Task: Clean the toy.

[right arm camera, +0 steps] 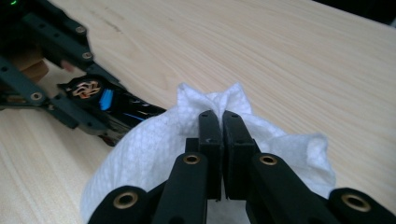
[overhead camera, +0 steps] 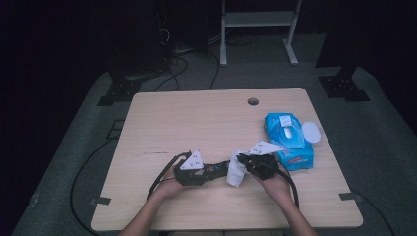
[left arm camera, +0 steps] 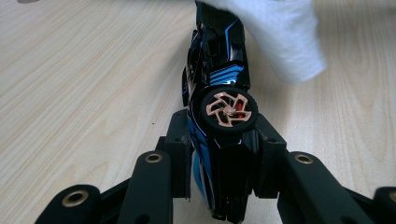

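Left gripper lying low over the table, held in the person's left hand, jaws clamped on a black toy car with blue stripes. Car gripped by its sides at the rear end, turned on its side, one copper-spoked wheel facing up right between the jaw tips, nose stretching straight out ahead of the jaws. Seen from the right gripper view, same car pinned in that gripper's black frame off to the upper left.

Just past the car's nose, a white wet wipe, draped over the front of the car and touching it; in the left gripper view, wipe hanging ahead and to the right of the jaws.

Right gripper, held in the right hand, jaws pressed tightly together on a pinched fold of the wipe, cloth bunching up ahead of the tips and spilling out on both sides and beneath.

Farther right, behind the right gripper, a blue wipes pack with its lid flipped open, lying on the table.
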### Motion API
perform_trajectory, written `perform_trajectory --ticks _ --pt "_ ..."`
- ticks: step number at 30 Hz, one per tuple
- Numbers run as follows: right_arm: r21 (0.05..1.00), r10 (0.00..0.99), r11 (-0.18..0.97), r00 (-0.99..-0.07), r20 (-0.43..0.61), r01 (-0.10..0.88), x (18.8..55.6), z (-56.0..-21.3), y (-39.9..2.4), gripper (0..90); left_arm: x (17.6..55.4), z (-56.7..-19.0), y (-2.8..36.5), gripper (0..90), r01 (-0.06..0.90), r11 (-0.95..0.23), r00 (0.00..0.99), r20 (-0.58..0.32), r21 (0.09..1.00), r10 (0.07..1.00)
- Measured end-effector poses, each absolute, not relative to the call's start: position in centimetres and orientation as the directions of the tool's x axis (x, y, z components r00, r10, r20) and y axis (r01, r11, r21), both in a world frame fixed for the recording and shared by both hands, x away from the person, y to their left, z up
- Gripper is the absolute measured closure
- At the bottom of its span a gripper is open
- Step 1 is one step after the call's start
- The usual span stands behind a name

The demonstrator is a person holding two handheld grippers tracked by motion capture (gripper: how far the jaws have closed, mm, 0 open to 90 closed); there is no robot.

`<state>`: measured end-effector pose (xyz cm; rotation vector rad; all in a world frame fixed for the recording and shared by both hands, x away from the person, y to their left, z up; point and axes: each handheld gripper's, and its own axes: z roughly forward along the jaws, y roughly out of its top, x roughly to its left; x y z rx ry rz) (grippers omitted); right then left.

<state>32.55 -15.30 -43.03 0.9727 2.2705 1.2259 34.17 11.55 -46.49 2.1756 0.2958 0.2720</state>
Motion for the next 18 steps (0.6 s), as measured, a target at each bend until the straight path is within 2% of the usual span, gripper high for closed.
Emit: perform_trajectory --ticks 3,8,10,16,18 --pt "0.837 0.73 0.384 -0.683 -0.017 0.39 32.2 -43.0 -15.1 87.3 34.2 -46.5 11.5 65.5 0.115 -0.568 0.947 0.082 0.815 0.31" --pt "0.839 0.671 0.41 -0.741 -0.012 0.357 31.8 -42.9 -13.1 87.2 34.1 -46.4 11.5 65.5 0.115 -0.573 0.946 0.087 0.812 0.313" --pt "0.839 0.664 0.429 -0.747 -0.041 0.336 31.6 -43.0 -12.8 87.2 34.1 -46.4 11.5 65.5 0.115 -0.573 0.946 0.087 0.812 0.313" --pt "0.849 0.718 0.356 -0.696 0.02 0.39 32.4 -43.3 -15.1 87.2 34.1 -46.4 11.5 65.6 0.113 -0.574 0.947 0.088 0.811 0.31" --pt "0.849 0.723 0.359 -0.691 0.01 0.387 32.2 -43.3 -14.8 87.2 34.1 -46.4 11.5 65.6 0.114 -0.574 0.947 0.086 0.811 0.309"
